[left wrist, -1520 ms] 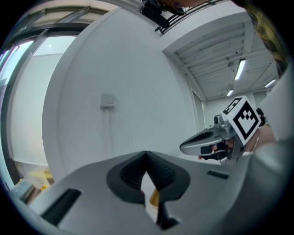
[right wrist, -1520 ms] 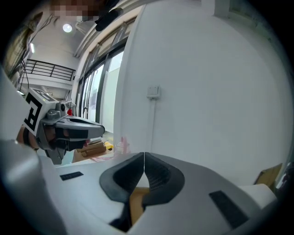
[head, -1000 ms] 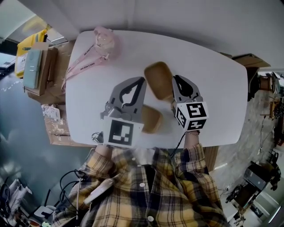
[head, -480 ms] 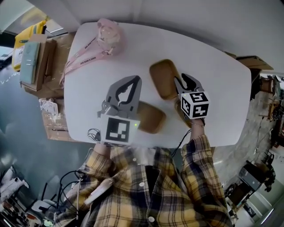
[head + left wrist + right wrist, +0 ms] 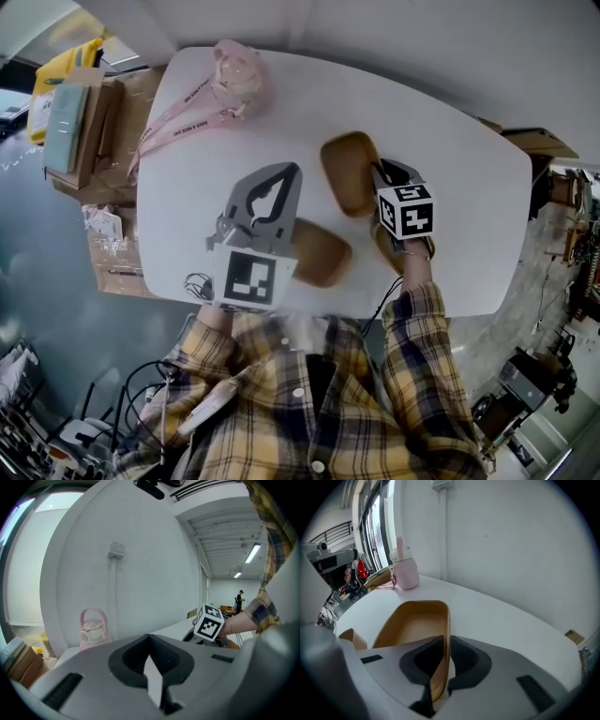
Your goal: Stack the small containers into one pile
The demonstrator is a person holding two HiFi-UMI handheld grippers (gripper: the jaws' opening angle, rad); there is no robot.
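A tan open container [image 5: 347,173] [image 5: 415,620] lies on the white table [image 5: 459,197]. My right gripper [image 5: 380,173] [image 5: 446,639] points steeply down over its right wall. Its jaws have just been closing and now sit tight on that wall. A second tan container [image 5: 321,251] [image 5: 351,638] sits nearer me, just right of my left gripper [image 5: 284,172] [image 5: 150,637]. The left gripper hovers shut and empty. A further tan piece [image 5: 386,248] shows partly under my right wrist.
A pink bottle [image 5: 234,80] [image 5: 93,630] [image 5: 405,571] with a strap stands at the table's far left corner. Cardboard boxes [image 5: 80,131] sit beyond the left edge. A wall runs close behind the table.
The right gripper has come down with the far container, which was raised and tilted and now lies flat on the table. The left gripper has barely shifted.
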